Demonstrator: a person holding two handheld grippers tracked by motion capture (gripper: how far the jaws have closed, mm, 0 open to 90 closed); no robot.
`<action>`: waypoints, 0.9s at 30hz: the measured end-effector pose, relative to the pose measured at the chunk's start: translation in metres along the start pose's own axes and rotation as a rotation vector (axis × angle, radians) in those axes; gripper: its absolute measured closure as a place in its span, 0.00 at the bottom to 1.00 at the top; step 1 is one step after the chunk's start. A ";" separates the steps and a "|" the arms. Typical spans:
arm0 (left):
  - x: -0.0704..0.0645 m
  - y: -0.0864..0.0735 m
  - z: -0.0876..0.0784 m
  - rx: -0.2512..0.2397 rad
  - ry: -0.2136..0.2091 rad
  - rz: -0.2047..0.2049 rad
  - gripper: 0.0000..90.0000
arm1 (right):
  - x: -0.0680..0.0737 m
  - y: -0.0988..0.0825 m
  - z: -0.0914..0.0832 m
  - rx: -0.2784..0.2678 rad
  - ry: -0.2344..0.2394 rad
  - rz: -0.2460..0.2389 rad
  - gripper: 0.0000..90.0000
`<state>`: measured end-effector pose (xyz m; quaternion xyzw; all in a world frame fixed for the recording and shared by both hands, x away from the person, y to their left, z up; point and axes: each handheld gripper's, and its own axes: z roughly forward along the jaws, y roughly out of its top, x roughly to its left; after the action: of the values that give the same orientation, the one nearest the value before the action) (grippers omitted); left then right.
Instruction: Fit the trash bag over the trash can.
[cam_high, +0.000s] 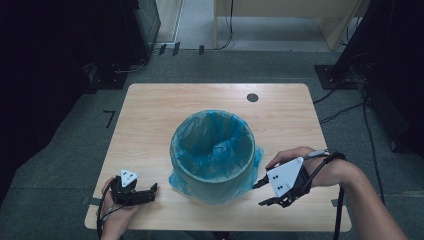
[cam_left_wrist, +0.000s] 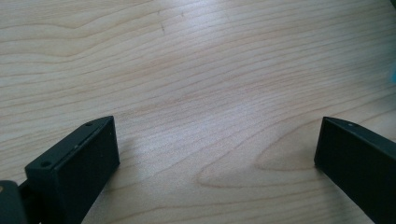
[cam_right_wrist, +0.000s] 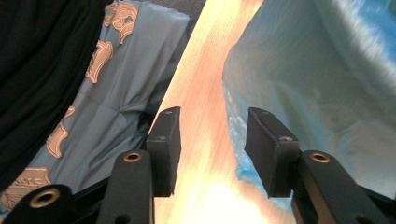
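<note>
The lined bin (cam_high: 212, 155) is flanked on the surface (cam_high: 150, 110): left hand-held gripper (cam_high: 150, 192) at eight o'clock, spread; right hand-held gripper (cam_high: 262, 192) at four, parted, pinching nothing.

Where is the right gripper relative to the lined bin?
In the high view, the right gripper sits just right of the bin, jaws open near its blue liner.

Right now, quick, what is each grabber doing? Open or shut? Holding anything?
Left gripper: open, holding nothing, jaws wide over the bare table.
Right gripper: open, holding nothing, jaws apart beside the blue bag on the bin.
</note>
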<state>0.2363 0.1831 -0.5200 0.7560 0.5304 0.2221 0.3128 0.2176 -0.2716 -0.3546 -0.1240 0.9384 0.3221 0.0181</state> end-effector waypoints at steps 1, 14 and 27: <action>0.000 0.000 0.000 0.000 0.000 0.000 0.00 | 0.001 -0.002 0.001 0.000 0.001 0.016 0.59; 0.000 0.000 0.000 0.000 0.000 0.000 0.00 | 0.008 -0.033 0.013 -0.054 -0.123 0.286 0.16; 0.000 0.000 0.000 0.000 0.000 0.000 0.00 | -0.001 -0.068 0.024 -0.111 -0.423 0.630 0.00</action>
<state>0.2363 0.1831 -0.5200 0.7560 0.5304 0.2222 0.3128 0.2337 -0.3087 -0.4144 0.2389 0.8872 0.3807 0.1047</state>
